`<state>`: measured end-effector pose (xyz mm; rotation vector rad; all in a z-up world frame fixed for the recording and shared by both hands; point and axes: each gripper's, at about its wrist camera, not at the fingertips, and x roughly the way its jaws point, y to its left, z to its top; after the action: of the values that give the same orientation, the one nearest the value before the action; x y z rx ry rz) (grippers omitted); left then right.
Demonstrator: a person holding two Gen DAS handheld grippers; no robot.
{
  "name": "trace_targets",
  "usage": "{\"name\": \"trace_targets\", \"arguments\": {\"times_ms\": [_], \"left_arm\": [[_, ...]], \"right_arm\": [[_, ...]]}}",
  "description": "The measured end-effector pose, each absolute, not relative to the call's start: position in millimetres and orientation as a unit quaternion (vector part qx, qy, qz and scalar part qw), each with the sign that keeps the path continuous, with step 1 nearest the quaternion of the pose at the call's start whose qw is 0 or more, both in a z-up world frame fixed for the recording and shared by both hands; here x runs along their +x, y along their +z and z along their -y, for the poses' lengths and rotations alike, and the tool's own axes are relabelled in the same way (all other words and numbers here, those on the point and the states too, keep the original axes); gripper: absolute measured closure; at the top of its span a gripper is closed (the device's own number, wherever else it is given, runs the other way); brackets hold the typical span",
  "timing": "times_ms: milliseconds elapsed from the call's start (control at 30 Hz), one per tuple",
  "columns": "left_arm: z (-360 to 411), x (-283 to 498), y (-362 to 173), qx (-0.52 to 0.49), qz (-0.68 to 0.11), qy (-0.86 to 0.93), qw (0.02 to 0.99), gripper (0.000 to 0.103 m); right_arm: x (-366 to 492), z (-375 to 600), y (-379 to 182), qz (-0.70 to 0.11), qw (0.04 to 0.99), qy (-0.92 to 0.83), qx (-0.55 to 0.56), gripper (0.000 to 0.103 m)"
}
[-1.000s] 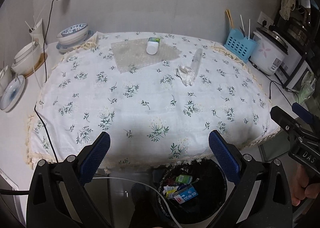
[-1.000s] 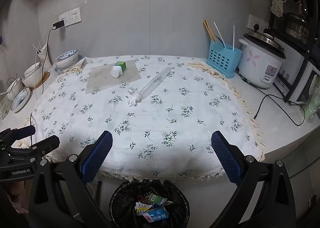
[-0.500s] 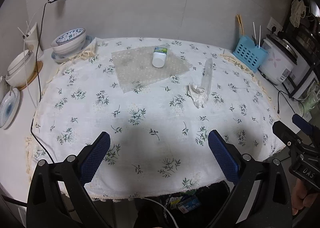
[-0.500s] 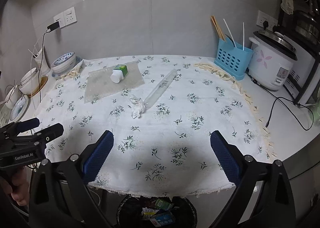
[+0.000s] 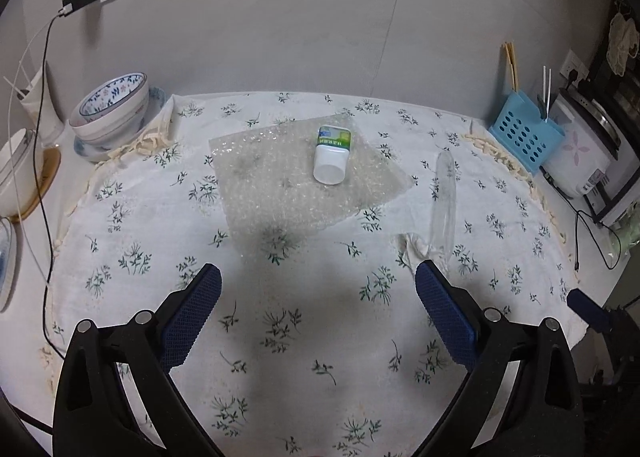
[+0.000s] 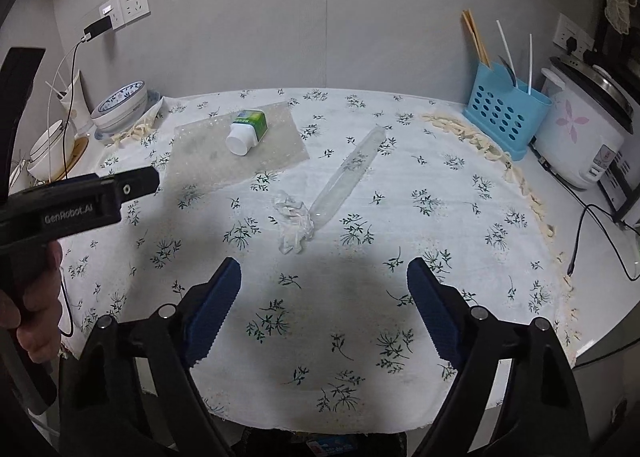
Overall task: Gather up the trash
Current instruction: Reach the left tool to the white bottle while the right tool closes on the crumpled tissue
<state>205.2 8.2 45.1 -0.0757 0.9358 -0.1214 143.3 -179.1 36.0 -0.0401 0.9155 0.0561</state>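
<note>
Left wrist view: I have advanced over the desk (image 5: 120, 241); the bin seen earlier has dropped out of frame. My left gripper (image 5: 316, 289) has its jaws spread, empty. At 12 o'clock a small bottle (image 5: 331, 156) lies on bubble wrap (image 5: 280, 181); at 2 o'clock a clear plastic sleeve (image 5: 443, 197).

Right wrist view: the right gripper (image 6: 323, 283) has also moved closer, its jaws spread. A crumpled tissue (image 6: 294, 221) touches the sleeve's near end at 12 o'clock; floral cloth lies between.
</note>
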Motion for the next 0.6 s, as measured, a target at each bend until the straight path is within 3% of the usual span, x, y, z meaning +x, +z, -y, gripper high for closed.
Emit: {"name": "trace_targets", "arguments": {"times_ms": [333, 600], "left_arm": [[-6, 287, 22, -0.029, -0.469, -0.064, 0.88, 0.011], [0, 341, 1, -0.022, -0.485, -0.067, 0.872, 0.013]], "right_arm": [[193, 165, 2, -0.487, 0.873, 0.032, 0.0, 0.043], [224, 166, -16, -0.51, 0.859, 0.025, 0.026, 0.053]]}}
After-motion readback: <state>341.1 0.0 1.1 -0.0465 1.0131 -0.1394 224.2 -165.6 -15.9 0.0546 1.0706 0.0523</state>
